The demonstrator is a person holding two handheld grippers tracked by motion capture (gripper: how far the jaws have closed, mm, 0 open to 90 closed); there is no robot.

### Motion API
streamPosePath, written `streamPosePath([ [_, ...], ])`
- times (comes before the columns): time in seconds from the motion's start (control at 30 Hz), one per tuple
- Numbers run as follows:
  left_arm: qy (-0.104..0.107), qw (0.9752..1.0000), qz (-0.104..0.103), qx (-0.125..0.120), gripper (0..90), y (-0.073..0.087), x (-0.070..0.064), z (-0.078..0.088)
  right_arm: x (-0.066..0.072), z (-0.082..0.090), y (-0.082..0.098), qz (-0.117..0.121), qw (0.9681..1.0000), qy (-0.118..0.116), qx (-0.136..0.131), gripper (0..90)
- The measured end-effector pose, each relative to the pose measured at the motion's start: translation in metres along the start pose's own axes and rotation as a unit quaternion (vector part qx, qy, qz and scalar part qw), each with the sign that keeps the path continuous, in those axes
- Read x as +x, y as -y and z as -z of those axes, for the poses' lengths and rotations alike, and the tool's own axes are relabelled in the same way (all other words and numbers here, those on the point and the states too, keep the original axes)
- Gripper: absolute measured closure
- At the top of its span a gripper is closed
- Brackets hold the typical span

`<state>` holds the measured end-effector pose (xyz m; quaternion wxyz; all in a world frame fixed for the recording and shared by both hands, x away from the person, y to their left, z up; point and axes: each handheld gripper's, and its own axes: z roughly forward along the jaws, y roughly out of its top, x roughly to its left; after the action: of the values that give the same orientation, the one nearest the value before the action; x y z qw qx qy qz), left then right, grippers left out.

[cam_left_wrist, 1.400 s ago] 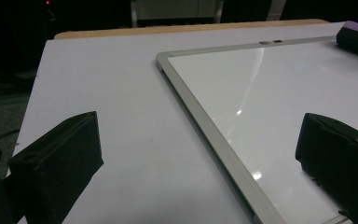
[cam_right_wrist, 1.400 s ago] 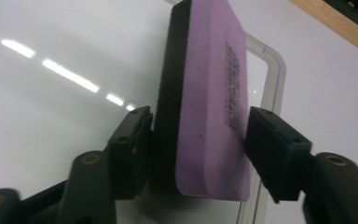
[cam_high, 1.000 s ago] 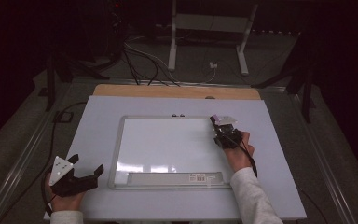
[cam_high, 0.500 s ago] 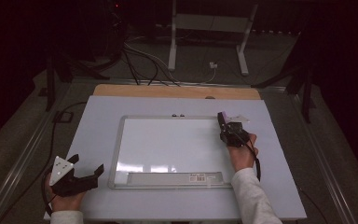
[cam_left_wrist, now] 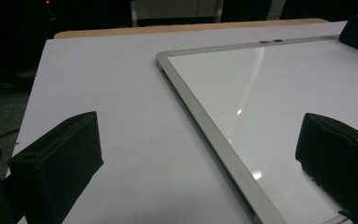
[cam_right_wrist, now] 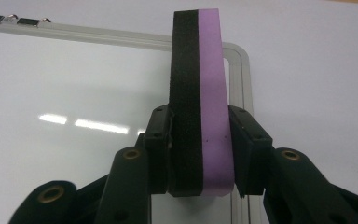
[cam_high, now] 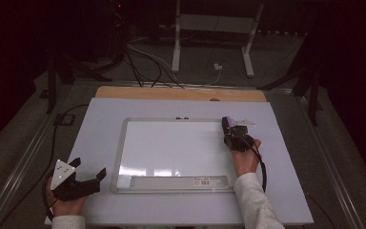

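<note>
The right tongs [cam_right_wrist: 198,154], clamped on a purple-and-black eraser [cam_right_wrist: 199,93], have slid toward the whiteboard's [cam_high: 171,152] far right corner, probably finishing a wipe. The left tongs [cam_high: 83,180] rest wide apart beside the board.

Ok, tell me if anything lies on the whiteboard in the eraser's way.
Nothing visible does: the right tool grips the purple-and-black foam eraser at the far right corner of the bare, silver-framed whiteboard.

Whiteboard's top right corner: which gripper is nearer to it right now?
Right. The right gripper, shut on the eraser, sits at that corner of the whiteboard. The left gripper rests open off the board's near left corner.
</note>
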<state>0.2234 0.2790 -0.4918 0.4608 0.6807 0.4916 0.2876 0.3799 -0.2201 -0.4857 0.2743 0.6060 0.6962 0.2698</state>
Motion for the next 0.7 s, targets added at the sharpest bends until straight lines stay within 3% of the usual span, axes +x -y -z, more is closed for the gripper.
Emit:
streamPosePath([
  [0.43,-0.001,1.0000,0.000,0.000,1.3,0.0006,0.0003,0.0010,0.0004,0.0003,0.0002,-0.019,0.9998,-0.002,0.004,63.7],
  [0.7,-0.001,1.0000,0.000,0.000,1.3,0.0005,0.0000,0.0011,-0.0037,0.0013,-0.0001,-0.029,0.9993,-0.022,0.011,62.2],
])
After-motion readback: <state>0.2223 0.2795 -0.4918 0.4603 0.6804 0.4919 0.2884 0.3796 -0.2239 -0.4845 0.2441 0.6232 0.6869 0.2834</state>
